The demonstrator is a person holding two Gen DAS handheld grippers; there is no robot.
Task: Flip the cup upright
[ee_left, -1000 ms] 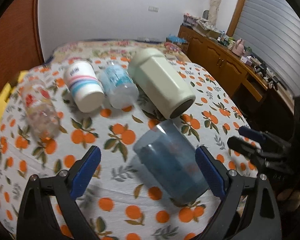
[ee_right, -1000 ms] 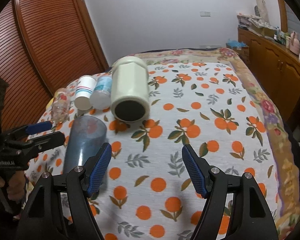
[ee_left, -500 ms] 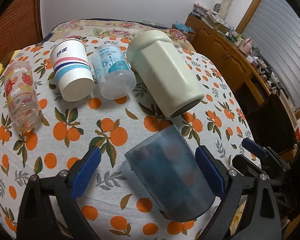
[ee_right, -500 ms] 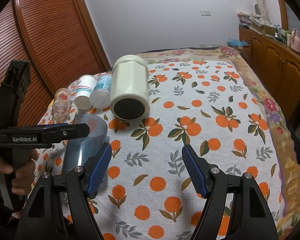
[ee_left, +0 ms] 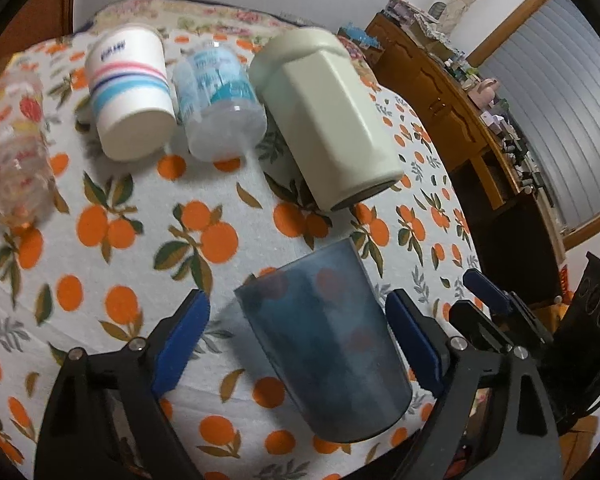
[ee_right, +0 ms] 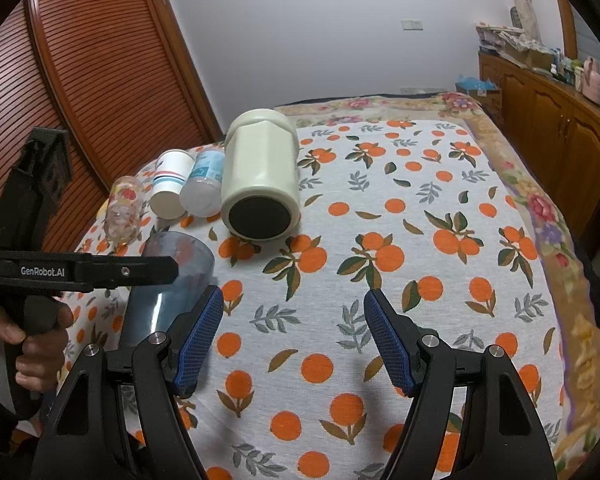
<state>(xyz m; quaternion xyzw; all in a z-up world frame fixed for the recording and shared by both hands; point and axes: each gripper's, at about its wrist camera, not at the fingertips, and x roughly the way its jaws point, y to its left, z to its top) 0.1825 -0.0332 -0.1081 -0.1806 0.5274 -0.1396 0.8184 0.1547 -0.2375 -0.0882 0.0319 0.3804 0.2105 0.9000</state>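
A bed [ee_right: 440,184] fills most of both views, covered by a white cloth [ee_right: 380,240] printed with oranges and green leaves; a floral bedspread [ee_right: 548,216] shows along its far and right edges. Behind it rises a plain pale wall [ee_right: 320,32]. A reddish louvred wooden door [ee_right: 100,80] stands to the left, and a long wooden sideboard [ee_right: 556,120] crowded with small items runs along the right.

Five containers lie on their sides on the cloth. The biggest is a cream faceted tumbler [ee_left: 332,120], its dark end facing the cameras. Nearest the cameras lies the blue translucent cup [ee_left: 324,344], smoky and see-through so the orange print shows through its wall; it tapers, wider at the near end, and rests just in front of the cream tumbler without touching it. Left of the tumbler come a clear plastic cup with blue print [ee_left: 220,100], a white paper cup with pink and blue stripes [ee_left: 130,88], then a clear glass with red and yellow fruit pattern [ee_left: 12,148], well off to the left.

The left tool [ee_left: 296,344] is spread wide, its blue pads either side of the blue cup, with visible gaps on both sides. The right tool [ee_right: 292,344] is also wide, holding nothing, above bare cloth just right of the cup.
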